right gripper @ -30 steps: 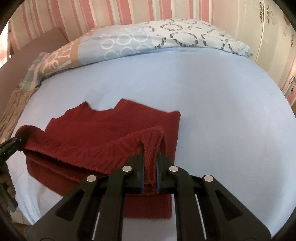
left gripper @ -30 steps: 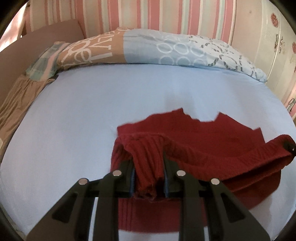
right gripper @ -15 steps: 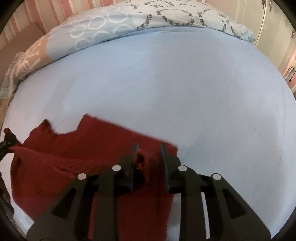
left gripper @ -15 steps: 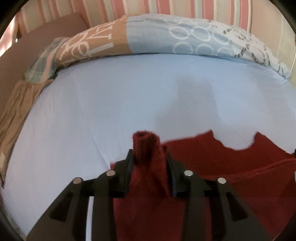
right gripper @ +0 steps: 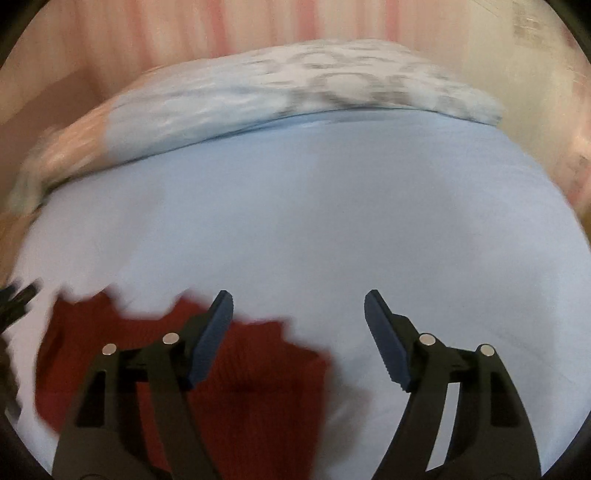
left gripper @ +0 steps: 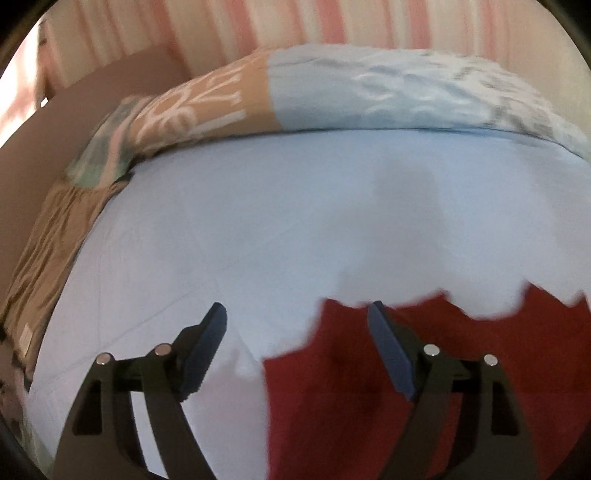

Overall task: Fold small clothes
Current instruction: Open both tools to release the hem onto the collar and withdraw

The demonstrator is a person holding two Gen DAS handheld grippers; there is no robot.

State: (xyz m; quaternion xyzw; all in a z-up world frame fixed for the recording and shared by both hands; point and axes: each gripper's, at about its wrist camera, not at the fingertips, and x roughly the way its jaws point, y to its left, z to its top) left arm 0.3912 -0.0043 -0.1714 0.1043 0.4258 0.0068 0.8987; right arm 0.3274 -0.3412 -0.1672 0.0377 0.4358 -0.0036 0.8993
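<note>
A dark red knitted garment lies folded flat on the light blue bed sheet. In the left wrist view it fills the lower right. My left gripper hangs over the garment's left edge, its jaws opening wide, the pads clear of the cloth. In the right wrist view the same garment lies at the lower left. My right gripper is above the garment's right edge, jaws opening too, nothing pressed between them. At the far left edge of that view shows a dark part of the left gripper.
A patterned blue and tan duvet is bunched along the far side of the bed, against a pink striped wall. A tan cloth hangs over the bed's left side. Bare sheet stretches beyond the garment.
Both grippers carried the garment's near edge forward over the far part, then let go and opened. The lifted fold now lies flat on the garment.
</note>
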